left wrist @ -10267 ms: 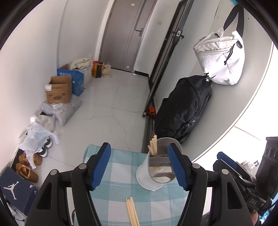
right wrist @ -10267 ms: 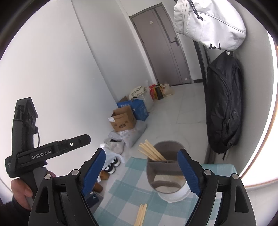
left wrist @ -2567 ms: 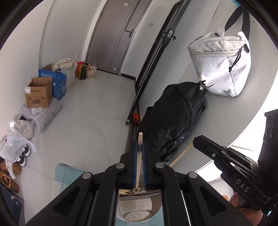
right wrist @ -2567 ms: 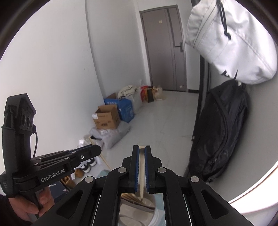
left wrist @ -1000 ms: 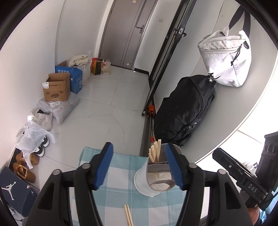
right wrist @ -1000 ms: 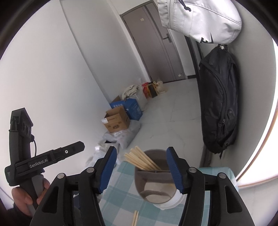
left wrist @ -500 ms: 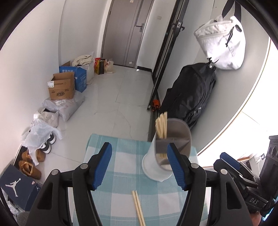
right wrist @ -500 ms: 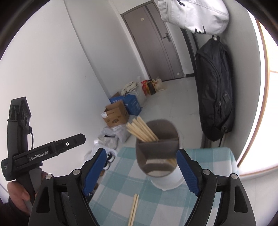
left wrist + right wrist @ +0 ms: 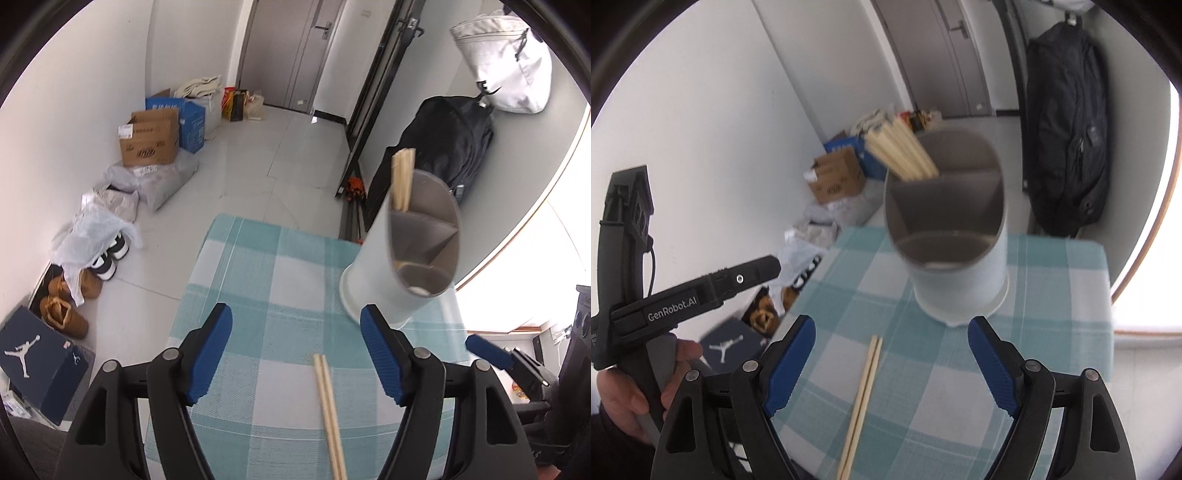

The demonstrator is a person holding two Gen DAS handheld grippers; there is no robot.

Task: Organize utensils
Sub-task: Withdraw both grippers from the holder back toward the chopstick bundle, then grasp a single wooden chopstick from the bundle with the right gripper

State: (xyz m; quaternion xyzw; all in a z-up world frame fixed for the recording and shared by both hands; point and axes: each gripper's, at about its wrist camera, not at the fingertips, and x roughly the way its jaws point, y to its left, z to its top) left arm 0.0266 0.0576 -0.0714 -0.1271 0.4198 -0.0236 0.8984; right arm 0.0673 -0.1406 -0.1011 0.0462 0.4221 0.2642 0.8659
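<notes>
Hovering over chopsticks (image 9: 328,410) on checked cloth (image 9: 258,295), left gripper (image 9: 295,354) opening (nothing between), right gripper (image 9: 890,363) spread empty

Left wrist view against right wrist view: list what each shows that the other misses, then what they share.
Only the left wrist view shows the white bag hung above the backpack. Only the right wrist view shows the hand gripping the left gripper's handle. Both show the divided holder with chopsticks inside, and the loose chopstick pair lying on the checked tablecloth.
</notes>
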